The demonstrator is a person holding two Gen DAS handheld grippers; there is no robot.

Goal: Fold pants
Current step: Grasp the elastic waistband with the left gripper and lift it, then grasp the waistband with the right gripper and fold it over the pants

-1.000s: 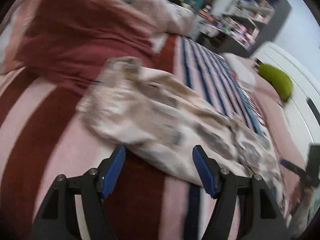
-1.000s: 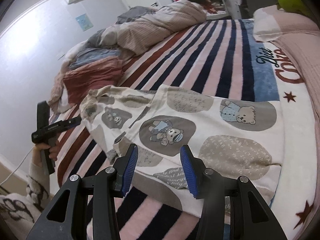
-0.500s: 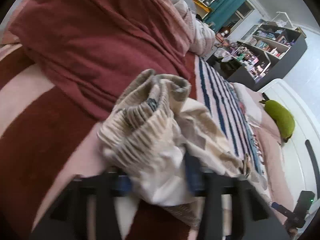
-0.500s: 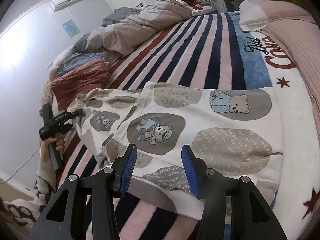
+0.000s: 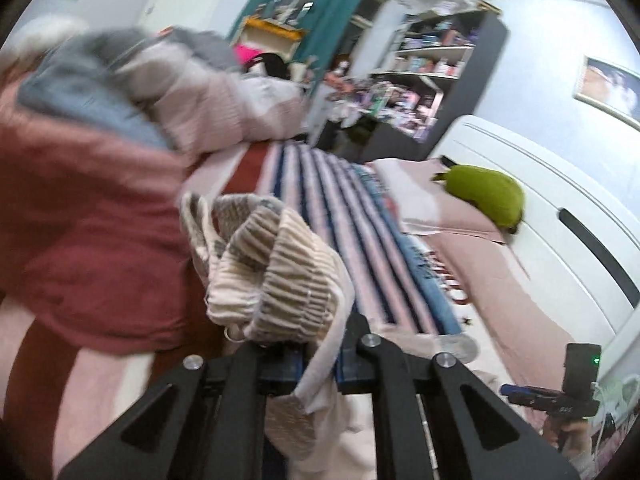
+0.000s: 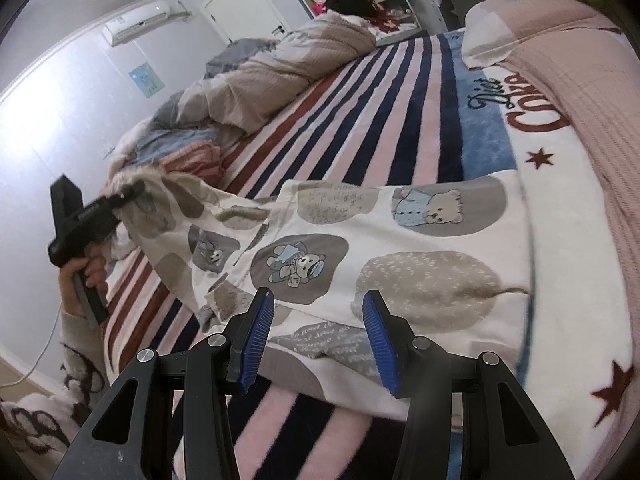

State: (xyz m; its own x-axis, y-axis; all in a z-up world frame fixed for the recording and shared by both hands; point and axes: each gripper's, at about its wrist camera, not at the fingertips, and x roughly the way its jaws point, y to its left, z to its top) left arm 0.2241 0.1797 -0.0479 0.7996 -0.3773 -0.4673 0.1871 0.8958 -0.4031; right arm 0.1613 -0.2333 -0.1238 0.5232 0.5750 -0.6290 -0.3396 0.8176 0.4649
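Note:
The pants (image 6: 400, 248) are cream with bear prints and grey ovals, spread on the striped blanket (image 6: 384, 112). My left gripper (image 5: 316, 372) is shut on the pants' ribbed waistband (image 5: 280, 280) and holds it lifted off the bed; it also shows in the right wrist view (image 6: 120, 200) with the cloth hanging from it. My right gripper (image 6: 318, 344) is open and empty, just above the near edge of the pants. It shows small in the left wrist view (image 5: 516, 390).
A crumpled duvet (image 6: 280, 68) and a dark red blanket (image 5: 92, 240) lie at the far side of the bed. Pink pillows (image 6: 560, 52) and a green plush (image 5: 488, 196) lie by the white headboard (image 5: 560, 216). Shelves (image 5: 424, 64) stand beyond the bed.
My left gripper has closed on the waistband and lifted it off the bed, pulling that end of the pants up. My right gripper has stayed open near the pants' edge.

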